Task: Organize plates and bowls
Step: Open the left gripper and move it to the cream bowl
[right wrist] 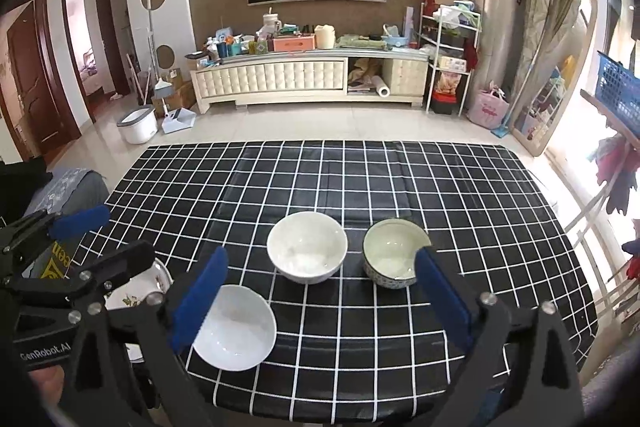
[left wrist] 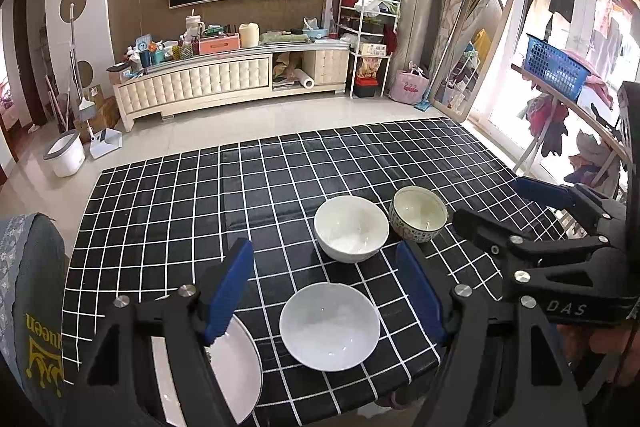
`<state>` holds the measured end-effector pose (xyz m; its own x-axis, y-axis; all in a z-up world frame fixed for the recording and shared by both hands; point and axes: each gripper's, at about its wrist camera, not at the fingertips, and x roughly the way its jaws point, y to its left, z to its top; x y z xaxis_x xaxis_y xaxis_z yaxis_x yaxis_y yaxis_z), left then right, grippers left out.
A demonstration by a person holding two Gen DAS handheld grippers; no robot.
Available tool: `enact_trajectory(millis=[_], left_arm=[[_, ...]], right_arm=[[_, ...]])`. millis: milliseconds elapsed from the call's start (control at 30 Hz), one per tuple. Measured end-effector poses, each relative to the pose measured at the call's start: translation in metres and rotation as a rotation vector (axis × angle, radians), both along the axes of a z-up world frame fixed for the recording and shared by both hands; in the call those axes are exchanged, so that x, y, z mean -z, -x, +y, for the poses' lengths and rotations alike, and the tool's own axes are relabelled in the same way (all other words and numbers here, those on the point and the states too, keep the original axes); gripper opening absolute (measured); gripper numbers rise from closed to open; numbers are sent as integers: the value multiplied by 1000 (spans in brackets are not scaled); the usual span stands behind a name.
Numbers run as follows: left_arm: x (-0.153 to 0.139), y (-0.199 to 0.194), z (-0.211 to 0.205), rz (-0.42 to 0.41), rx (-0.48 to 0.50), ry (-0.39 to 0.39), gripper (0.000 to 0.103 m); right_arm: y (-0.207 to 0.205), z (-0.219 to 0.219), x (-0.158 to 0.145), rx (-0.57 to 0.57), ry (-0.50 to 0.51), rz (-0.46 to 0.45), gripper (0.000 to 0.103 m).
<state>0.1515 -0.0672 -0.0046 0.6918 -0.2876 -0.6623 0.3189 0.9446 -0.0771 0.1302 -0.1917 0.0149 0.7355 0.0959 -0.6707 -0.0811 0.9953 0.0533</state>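
Desk [left wrist: 168, 211] covered in black checked cloth. Landmark taken: deep white bowl [left wrist: 351, 229], standing on the desk. Patterned bowl [left wrist: 419, 213] seen just beside it on its right, apart or touching cannot be told. Shallow white bowl [left wrist: 329, 326] set nearer the camera than the deep white bowl, apart from it. White plate [left wrist: 234, 363] lies left of and nearer than the deep white bowl, at the desk's near edge, partly hidden. Left gripper [left wrist: 326, 291] held above the shallow white bowl, jaws wide apart, nothing gripped. Right gripper [right wrist: 320, 301] held near of the deep white bowl, jaws spread wide, nothing gripped
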Motion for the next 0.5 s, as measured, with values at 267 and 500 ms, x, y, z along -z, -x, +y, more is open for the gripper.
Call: enact_trajectory(millis=[267, 500], left_arm=[[-3, -18, -3, -1, 1, 3, 72], [-3, -35, -7, -3, 3, -10, 72]], right_arm=[[-14, -7, 1, 9, -11, 9, 99], [-30, -12, 1, 3, -7, 18, 99]])
